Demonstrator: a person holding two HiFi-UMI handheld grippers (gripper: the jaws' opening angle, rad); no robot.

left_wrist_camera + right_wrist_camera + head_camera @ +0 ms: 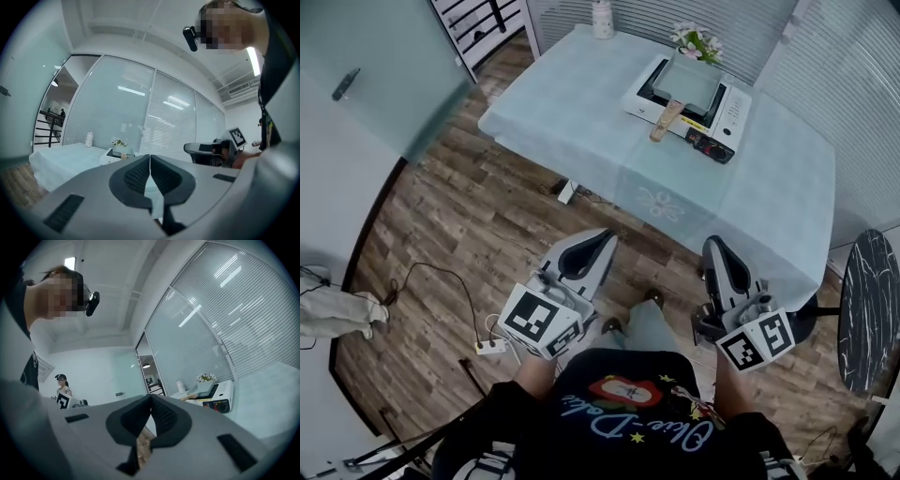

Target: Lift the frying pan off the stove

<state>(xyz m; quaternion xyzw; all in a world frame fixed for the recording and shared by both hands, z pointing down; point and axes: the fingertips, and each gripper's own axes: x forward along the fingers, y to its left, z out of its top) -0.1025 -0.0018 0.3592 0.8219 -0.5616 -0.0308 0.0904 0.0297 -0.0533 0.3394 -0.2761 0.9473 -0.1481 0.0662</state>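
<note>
A square grey frying pan [691, 80] with a wooden handle [666, 120] sits on a white portable stove [729, 117] at the far side of the table [581, 122]. Both grippers hang over the wooden floor in front of the table, well short of the pan. My left gripper [607, 236] is shut and empty. My right gripper [713, 246] is also shut with nothing in it. In the left gripper view the stove [111, 153] is small and distant beyond the closed jaws. The right gripper view shows the pan [205, 388] and stove [222, 399] off to the right.
A white bottle [602, 19] and a flower pot [697, 43] stand at the table's far edge. A dark round marble table [870, 309] is at the right. Cables and a power strip [490, 346] lie on the floor at the left. A second person [62, 386] stands far back.
</note>
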